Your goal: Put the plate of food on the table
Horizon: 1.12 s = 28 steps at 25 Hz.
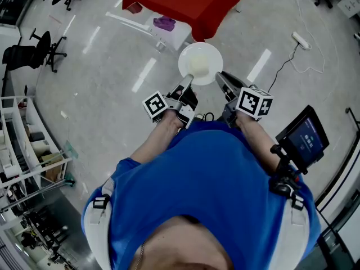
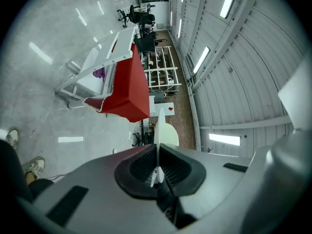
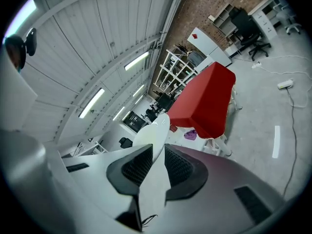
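White rim pinched tight in the left claw point(image 1: 189, 81), the plate point(image 1: 211, 52) with its pale heap of food point(image 1: 198, 66) hangs over the grey floor point(image 1: 107, 77) in front of the person point(image 1: 214, 173), right claw point(image 1: 221, 77) clamped on its other edge, red-draped table point(image 1: 185, 4) just beyond.

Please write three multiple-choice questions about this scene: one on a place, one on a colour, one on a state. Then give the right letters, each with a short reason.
1. Where is the plate?
A. on a shelf
B. between the left gripper and the right gripper, over the floor
C. on a chair

2. What colour covers the table?
A. blue
B. green
C. red

3. The left gripper's jaws are:
A. shut on the plate's rim
B. wide apart and empty
C. shut on a cable

1 B: the head view shows the plate short of the table.
2 C: the cloth is red in every view.
3 A: the left gripper view shows the rim pinched.
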Available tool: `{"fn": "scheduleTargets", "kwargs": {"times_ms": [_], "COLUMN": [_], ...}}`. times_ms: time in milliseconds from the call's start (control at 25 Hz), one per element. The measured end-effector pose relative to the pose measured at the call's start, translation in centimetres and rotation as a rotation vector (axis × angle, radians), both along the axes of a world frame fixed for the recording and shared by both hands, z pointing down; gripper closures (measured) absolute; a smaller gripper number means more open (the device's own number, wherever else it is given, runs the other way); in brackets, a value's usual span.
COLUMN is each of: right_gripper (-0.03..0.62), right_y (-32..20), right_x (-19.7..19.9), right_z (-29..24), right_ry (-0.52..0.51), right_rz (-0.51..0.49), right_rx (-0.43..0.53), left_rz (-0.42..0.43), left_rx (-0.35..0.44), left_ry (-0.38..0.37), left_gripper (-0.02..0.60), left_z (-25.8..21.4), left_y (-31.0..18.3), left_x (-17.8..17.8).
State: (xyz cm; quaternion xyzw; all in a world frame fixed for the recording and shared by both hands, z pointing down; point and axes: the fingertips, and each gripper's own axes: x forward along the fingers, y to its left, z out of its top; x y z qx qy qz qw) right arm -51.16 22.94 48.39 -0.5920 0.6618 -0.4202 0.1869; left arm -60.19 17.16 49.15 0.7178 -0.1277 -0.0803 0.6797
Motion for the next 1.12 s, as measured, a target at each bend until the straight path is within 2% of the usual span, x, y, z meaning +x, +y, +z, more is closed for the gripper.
{"fn": "scheduleTargets", "kwargs": {"times_ms": [200,360,640,880,1000,1120], "right_gripper": [0.543,0.543,0.548,0.554,0.556,0.557], "right_y": [0.3,1.2,2.0,3.3,3.4,3.3], "right_x": [0.6,2.5,3.6,8.4,8.4,8.3], "right_z": [0.8,0.5,0.9,0.8,0.9,0.8], "right_ry": [-0.012,-0.035,-0.141,-0.196,-0.208,-0.213], "right_rz": [0.010,0.019,0.049,0.056,0.058,0.064], "right_rx": [-0.020,-0.026,-0.019,-0.011,-0.013,-0.010], "left_rz": [0.010,0.018,0.034,0.038,0.041,0.041], "left_rx": [0.001,0.000,-0.010,-0.001,-0.002,-0.011], "left_ry": [-0.011,-0.023,-0.061,-0.071,-0.102,-0.094], "left_gripper": [0.565,0.565,0.565,0.565,0.565,0.565], "left_z": [0.5,0.3,0.9,0.3,1.0,0.9], "left_y": [0.2,1.0,1.6,3.0,2.8,2.8], "left_x": [0.5,2.4,3.3,8.3,7.9,7.8]}}
